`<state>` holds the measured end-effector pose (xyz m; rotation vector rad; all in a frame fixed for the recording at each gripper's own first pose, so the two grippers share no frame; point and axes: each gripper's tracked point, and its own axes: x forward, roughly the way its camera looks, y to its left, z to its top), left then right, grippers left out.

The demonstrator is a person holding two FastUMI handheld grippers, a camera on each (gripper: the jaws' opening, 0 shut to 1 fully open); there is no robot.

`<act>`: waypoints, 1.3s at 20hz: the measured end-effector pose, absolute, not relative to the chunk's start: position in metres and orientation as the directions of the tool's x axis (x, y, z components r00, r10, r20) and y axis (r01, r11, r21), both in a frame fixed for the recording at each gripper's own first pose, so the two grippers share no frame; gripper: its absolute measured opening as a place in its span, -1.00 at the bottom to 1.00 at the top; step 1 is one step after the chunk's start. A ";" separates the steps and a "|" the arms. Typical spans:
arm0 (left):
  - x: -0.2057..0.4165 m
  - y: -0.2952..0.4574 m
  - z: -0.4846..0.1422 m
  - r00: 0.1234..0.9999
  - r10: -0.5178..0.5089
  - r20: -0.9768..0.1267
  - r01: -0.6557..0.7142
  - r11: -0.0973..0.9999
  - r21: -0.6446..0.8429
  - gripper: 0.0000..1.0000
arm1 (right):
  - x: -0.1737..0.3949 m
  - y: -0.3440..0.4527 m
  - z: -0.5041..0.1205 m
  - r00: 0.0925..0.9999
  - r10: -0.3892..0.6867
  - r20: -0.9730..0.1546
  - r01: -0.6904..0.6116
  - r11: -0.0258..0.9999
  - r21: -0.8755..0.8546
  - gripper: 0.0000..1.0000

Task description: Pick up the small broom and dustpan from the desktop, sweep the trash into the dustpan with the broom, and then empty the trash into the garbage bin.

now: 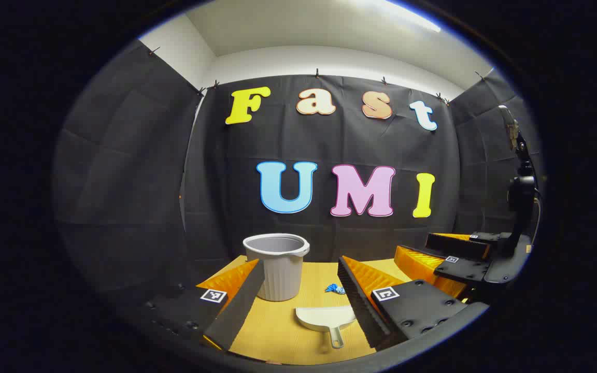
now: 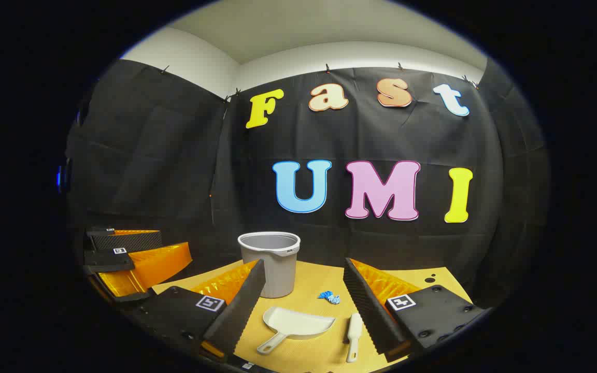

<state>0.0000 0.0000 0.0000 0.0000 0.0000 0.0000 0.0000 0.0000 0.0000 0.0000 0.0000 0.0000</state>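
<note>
A white dustpan (image 1: 326, 320) lies on the yellow wooden desktop (image 1: 278, 331), handle toward me. In the right gripper view the dustpan (image 2: 294, 325) lies left of a small white broom (image 2: 353, 335). A blue scrap of trash (image 1: 335, 288) (image 2: 329, 297) lies behind the dustpan. The grey garbage bin (image 1: 280, 266) (image 2: 271, 263) stands upright at the back. My left gripper (image 1: 301, 269) hangs open above the desk, the dustpan between its fingers' lines but apart. My right gripper (image 2: 303, 268) is open too, above the dustpan and broom. The right gripper (image 1: 459, 259) also appears at the right edge of the left gripper view.
The left gripper (image 2: 127, 259) sits far left in the right gripper view, off the desk's left edge. The black booth cloth closes in the desk at the back and both sides. A camera mount on a stand (image 1: 519, 186) rises at the far right.
</note>
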 end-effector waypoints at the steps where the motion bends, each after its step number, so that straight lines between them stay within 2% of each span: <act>1: 0.000 0.001 -0.001 1.000 -0.002 -0.001 0.002 1.000 0.001 0.70 | 0.000 -0.001 0.001 1.000 -0.003 0.001 0.003 1.000 -0.001 0.96; 13: 0.009 0.000 -0.008 1.000 -0.015 -0.012 0.015 1.000 -0.009 0.68 | 0.008 -0.004 -0.003 0.999 -0.024 -0.025 0.024 0.999 -0.023 0.95; 26: 0.003 -0.001 -0.003 1.000 0.016 0.009 -0.016 1.000 0.014 0.70 | 0.004 0.004 -0.007 0.999 0.005 -0.041 -0.006 1.000 -0.022 0.96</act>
